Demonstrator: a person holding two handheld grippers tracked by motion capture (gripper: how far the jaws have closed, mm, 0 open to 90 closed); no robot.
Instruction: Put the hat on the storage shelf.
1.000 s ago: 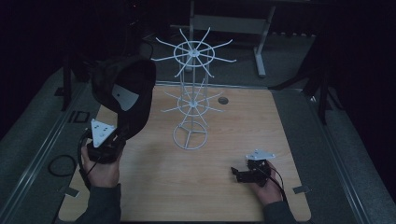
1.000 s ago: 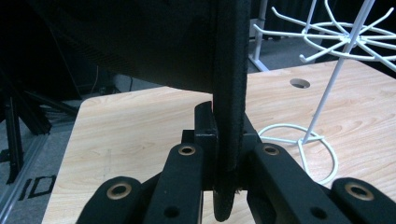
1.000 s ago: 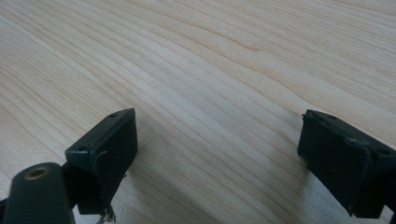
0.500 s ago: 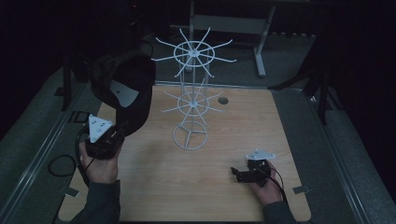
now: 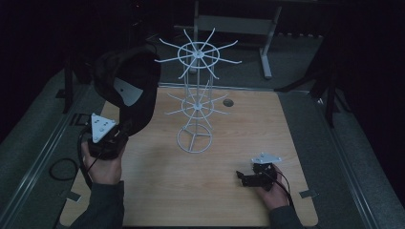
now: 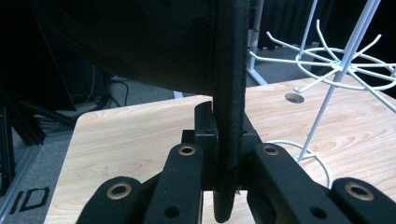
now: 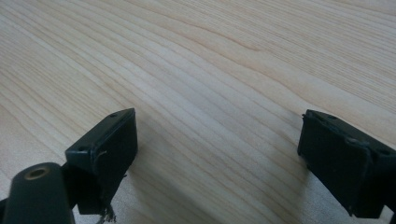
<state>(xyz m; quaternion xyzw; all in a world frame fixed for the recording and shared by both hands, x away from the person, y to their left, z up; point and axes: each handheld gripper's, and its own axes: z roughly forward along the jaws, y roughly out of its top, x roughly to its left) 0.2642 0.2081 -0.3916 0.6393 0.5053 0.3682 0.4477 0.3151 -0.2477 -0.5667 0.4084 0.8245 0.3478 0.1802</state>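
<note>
The right gripper (image 5: 244, 179) is rested low on the bench (image 5: 224, 200), jaws spread and empty. The cap (image 5: 126, 90), pinched by its brim in the left gripper (image 5: 119, 135), has been lifted slightly nearer the rack (image 5: 197, 95), seemingly for hanging.

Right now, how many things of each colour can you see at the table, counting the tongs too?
Black: 3 - dark fabric cap, left tongs clamped on its brim, right tongs open over the light wooden table.
White: 1 - white wire rack with two tiers of hooks.
Total: 4
</note>
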